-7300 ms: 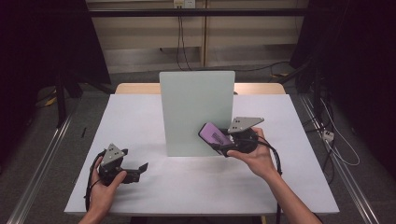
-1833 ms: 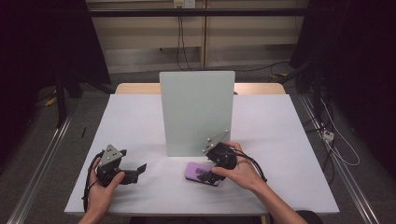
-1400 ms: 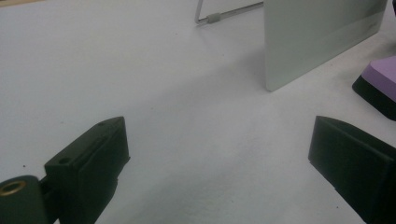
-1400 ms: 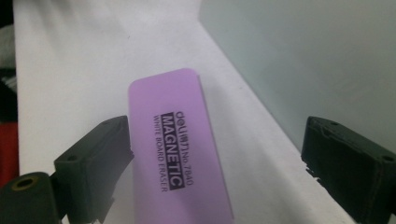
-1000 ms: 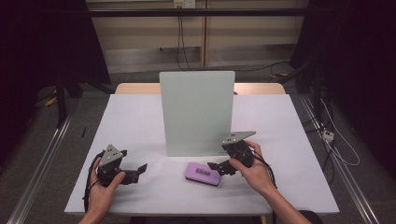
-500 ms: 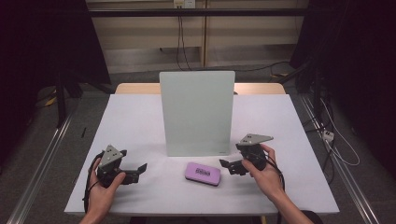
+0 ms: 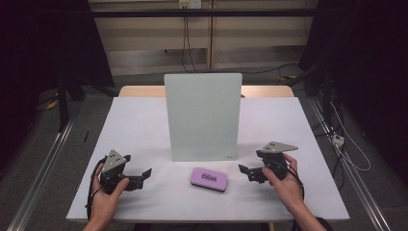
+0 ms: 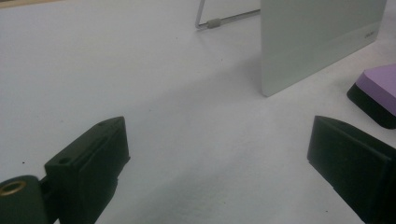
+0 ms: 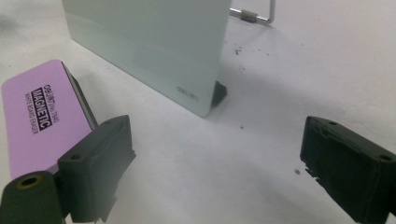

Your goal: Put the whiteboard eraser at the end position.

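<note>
High view puts the purple whiteboard eraser (image 7: 209, 178) flat on the white bench (image 7: 144, 115), just in front of the upright whiteboard panel (image 7: 202, 116) and between the two hands. The right hand-held gripper (image 7: 246, 172) sits just to the eraser's right, near it but not touching, jaws spread apart and empty, pointing toward it. The left hand-held gripper (image 7: 143, 174) rests farther off on the other side, its jaws also apart with nothing between them. So the right hand is the nearer one.

The eraser's long axis runs roughly left to right across the bench, slightly slanted, so its near short end faces the right hand-held gripper. In the right gripper view the eraser (image 9: 39, 116) lies beside the left-hand jaw, outside the gap, label side up; any fresh grasp would, I judge, need a turn toward it. In the left gripper view a corner of the eraser (image 8: 376, 91) shows past the far jaw.

Compared with 1.8 s ago, the right hand has let go of the eraser and drawn back to the right; the eraser and the left hand have stayed where they were.
</note>
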A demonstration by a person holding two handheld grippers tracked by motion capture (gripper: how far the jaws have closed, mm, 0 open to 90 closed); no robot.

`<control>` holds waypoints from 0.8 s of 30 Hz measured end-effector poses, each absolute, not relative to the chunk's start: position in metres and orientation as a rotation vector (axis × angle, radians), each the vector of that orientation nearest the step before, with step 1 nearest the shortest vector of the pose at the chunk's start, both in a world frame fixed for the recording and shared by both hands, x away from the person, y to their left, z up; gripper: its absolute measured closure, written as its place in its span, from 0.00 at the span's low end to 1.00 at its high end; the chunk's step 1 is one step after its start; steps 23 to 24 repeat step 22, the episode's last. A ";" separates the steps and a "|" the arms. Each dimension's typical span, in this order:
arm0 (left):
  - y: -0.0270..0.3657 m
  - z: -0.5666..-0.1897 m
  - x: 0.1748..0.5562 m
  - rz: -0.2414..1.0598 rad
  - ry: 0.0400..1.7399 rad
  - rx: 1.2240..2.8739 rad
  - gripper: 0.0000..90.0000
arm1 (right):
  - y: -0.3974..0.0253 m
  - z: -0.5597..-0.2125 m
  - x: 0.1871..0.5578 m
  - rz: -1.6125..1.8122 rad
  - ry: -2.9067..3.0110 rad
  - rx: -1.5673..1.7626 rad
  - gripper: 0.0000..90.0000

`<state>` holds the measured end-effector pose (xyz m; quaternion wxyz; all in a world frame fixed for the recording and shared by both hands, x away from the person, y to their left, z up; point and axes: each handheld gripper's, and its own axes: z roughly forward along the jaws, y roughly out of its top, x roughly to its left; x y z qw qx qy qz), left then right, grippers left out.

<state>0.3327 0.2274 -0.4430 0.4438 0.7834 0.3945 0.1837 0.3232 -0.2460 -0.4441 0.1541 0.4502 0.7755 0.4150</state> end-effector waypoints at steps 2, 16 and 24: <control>0.227 -0.443 0.333 0.456 0.977 1.944 0.06 | -0.252 -0.446 0.323 1.184 2.205 1.313 0.10; 0.228 -0.443 0.332 0.464 0.994 1.919 0.06 | -0.278 -0.450 0.311 1.171 2.107 1.356 0.10; 0.228 -0.443 0.333 0.467 0.993 1.930 0.06 | -0.281 -0.449 0.308 1.206 2.083 1.363 0.09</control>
